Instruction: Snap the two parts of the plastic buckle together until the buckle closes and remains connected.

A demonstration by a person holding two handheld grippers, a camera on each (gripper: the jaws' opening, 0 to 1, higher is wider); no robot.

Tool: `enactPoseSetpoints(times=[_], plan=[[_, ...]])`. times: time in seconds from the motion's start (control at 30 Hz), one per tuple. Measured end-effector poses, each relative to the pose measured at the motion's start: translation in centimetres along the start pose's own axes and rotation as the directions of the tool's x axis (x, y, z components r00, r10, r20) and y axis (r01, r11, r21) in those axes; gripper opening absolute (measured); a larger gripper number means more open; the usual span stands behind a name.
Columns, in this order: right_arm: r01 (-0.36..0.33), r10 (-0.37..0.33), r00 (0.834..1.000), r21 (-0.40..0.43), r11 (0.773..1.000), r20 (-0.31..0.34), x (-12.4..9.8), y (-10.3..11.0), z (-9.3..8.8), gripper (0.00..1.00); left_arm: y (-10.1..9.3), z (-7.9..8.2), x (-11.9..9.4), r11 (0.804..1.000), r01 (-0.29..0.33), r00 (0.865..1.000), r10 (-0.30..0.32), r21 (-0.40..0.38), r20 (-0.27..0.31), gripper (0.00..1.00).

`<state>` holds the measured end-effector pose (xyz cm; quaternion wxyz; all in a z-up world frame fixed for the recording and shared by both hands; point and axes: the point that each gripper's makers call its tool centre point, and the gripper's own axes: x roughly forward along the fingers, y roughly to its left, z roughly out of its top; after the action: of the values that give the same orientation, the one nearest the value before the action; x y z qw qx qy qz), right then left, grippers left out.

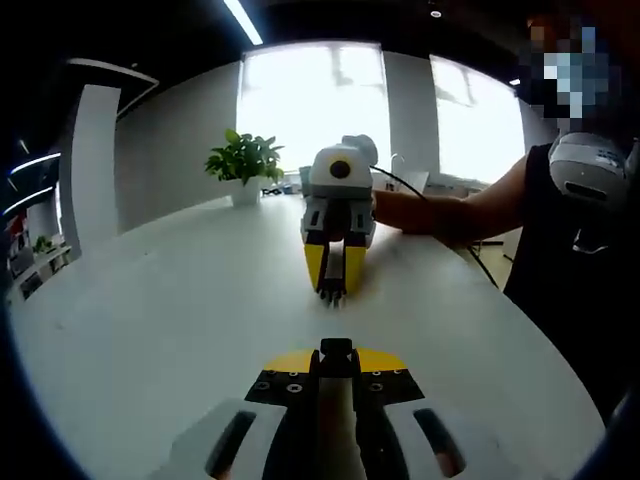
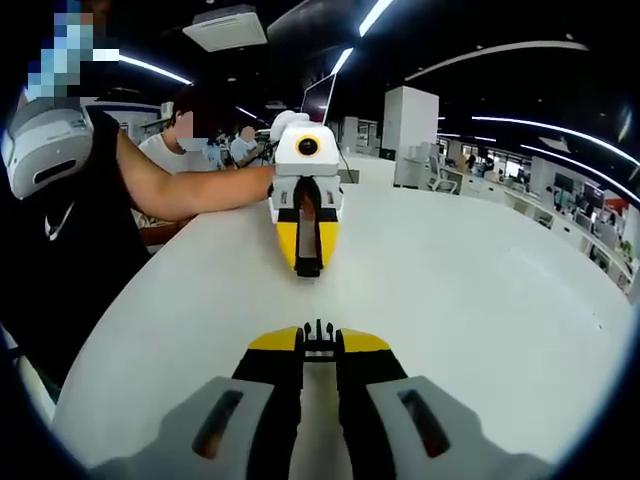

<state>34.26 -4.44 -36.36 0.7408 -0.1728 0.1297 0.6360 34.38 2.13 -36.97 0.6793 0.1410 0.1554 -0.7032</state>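
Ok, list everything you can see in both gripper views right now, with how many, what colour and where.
Table: one, white, under both grippers.
Buckle part with prongs: one, black, pinched at the right gripper's tips.
Buckle part: one, black, pinched at the left gripper's tips.
Potted plant: one, green in a white pot, far table edge by the window.
Windows: bright, behind the plant.
Ceiling lights: several, white strips.
Other people: seated beyond the table, in the right gripper view.
Left gripper: yellow-tipped, black jaws, closed.
Right gripper: yellow-tipped, closed, facing the left one.
Person's arm: one, holding the right gripper.
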Motion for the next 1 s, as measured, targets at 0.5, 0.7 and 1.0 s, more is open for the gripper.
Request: enactPoseSetpoints(times=[0.5, 0.7, 1.0], plan=[[-0.005, 0.005, 1.000, 0.009, 1.000, -0.004, 0.37, -0.11, -0.48, 0.11, 0.16, -0.25, 0.14, 1.000, 0.008, 1.000, -0.008, -0.004, 0.003, 0.11], [-0.004, 0.004, 1.000, 0.013, 1.000, 0.001, 0.40, -0.21, -0.51, 0.11, 0.15, -0.31, 0.21, 1.000, 0.008, 1.000, -0.008, -0.002, 0.003, 0.11], [-0.002, 0.002, 1.000, 0.010, 1.000, 0.010, 0.35, -0.10, -0.29, 0.11, 0.18, -0.19, 0.26, 1.000, 0.004, 1.000, -0.004, 0.000, 0.007, 0.11]])
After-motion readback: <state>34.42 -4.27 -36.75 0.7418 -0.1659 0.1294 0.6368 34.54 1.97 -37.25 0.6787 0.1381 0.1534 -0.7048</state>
